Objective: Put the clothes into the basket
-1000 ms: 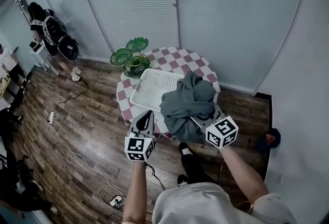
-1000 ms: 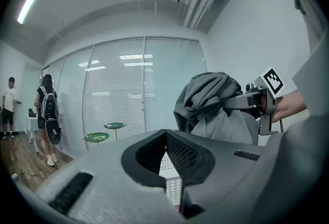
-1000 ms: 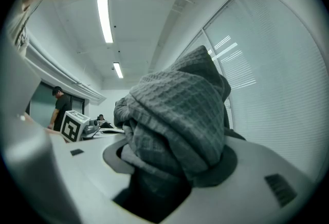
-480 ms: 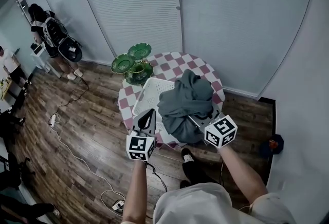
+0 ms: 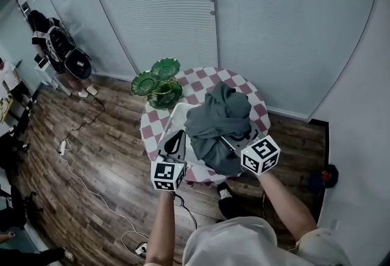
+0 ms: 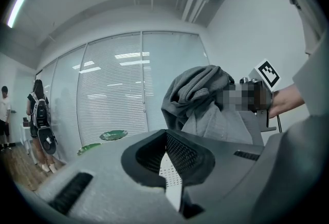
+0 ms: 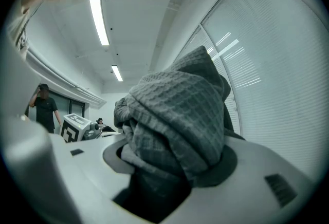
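A grey knitted garment (image 5: 219, 119) hangs bunched from my right gripper (image 5: 234, 144), whose jaws are shut on it. In the right gripper view the garment (image 7: 177, 115) fills the space between the jaws and hides the pads. It hangs over the white perforated basket (image 5: 177, 119), of which only the left part shows, on the round checkered table (image 5: 201, 75). My left gripper (image 5: 177, 135) is just in front of the basket's near edge, jaws shut and holding nothing. In the left gripper view its jaws (image 6: 166, 135) point toward the garment (image 6: 198, 94).
A green tiered dish stand (image 5: 157, 79) sits at the table's left rear, beside the basket. Blinds and glass panels stand behind the table. A person with a backpack (image 5: 58, 45) stands far left. Cables and a power strip (image 5: 63, 147) lie on the wooden floor.
The garment in my right gripper has drifted left and now covers most of the basket. My left gripper has kept its place near the basket's front edge.
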### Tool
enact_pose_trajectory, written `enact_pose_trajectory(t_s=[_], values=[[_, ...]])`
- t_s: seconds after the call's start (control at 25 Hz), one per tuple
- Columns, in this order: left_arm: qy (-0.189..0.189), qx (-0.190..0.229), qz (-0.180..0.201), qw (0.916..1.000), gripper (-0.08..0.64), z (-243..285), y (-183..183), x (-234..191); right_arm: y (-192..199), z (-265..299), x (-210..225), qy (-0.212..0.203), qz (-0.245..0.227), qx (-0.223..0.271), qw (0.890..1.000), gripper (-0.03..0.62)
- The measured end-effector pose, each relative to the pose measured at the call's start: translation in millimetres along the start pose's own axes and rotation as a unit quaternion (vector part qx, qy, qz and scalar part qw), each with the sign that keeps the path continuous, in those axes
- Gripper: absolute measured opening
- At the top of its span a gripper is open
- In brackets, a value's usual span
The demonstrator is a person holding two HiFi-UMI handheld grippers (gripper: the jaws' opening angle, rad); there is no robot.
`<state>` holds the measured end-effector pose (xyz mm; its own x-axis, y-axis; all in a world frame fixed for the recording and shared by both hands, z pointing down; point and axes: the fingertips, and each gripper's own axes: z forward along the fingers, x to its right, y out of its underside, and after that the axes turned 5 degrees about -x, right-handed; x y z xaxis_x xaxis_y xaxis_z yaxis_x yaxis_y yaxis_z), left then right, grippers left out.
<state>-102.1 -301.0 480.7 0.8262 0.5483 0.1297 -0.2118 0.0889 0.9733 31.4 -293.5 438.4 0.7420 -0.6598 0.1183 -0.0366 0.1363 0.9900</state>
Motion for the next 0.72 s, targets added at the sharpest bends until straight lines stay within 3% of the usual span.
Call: enact_pose_trajectory(t_s=[0.72], values=[[-0.048, -0.003, -0.018, 0.9987, 0.014, 30.9, -11.5, -66.6, -24.0, 84.2, 14.9, -0.053, 0.007, -0.001, 0.999, 0.262]])
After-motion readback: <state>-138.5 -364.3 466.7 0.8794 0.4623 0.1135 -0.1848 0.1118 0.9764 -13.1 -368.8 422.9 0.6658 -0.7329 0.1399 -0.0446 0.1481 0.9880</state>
